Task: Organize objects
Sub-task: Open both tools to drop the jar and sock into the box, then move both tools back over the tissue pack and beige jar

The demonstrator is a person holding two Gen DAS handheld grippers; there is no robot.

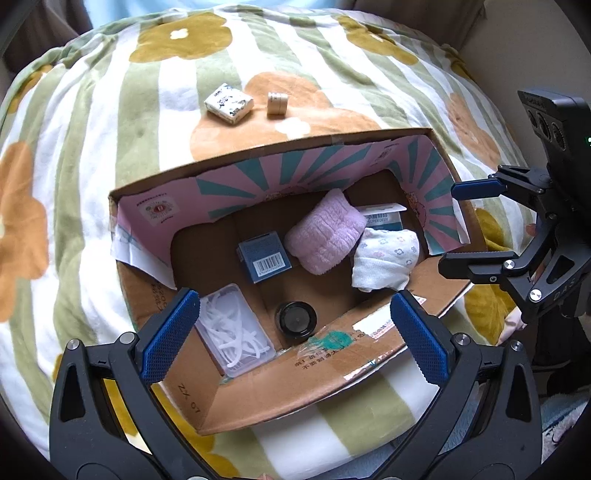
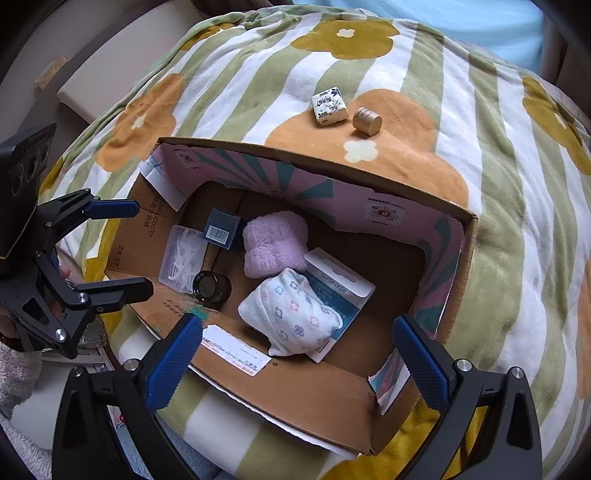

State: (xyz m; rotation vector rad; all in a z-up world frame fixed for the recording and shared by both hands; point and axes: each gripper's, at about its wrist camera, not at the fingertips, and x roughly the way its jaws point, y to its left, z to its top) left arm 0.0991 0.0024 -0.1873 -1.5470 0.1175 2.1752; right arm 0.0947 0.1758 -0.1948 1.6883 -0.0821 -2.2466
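An open cardboard box (image 1: 295, 384) (image 2: 295, 391) lies on a flowered blanket. Inside are a pink towel (image 1: 325, 236) (image 2: 275, 245), a white floral cloth (image 1: 386, 258) (image 2: 291, 314), a blue box (image 1: 264, 256) (image 2: 221, 229), a clear case of floss picks (image 1: 234, 328) (image 2: 183, 254), a black jar (image 1: 295, 317) (image 2: 211, 288) and a Super Deer card pack (image 1: 384, 218) (image 2: 341, 291). Behind the box lie a tissue pack (image 1: 229, 103) (image 2: 329, 106) and a tan round tin (image 1: 277, 104) (image 2: 366, 121). My left gripper (image 1: 295, 336) (image 2: 118, 251) is open and empty over the box's near left. My right gripper (image 2: 299, 365) (image 1: 465, 225) is open and empty over the near right.
The blanket (image 1: 110, 129) (image 2: 498, 277) covers a rounded cushion that falls away on all sides. A beige padded edge (image 2: 122, 66) lies at the far left in the right wrist view. A light blue surface (image 2: 461, 22) lies behind the blanket.
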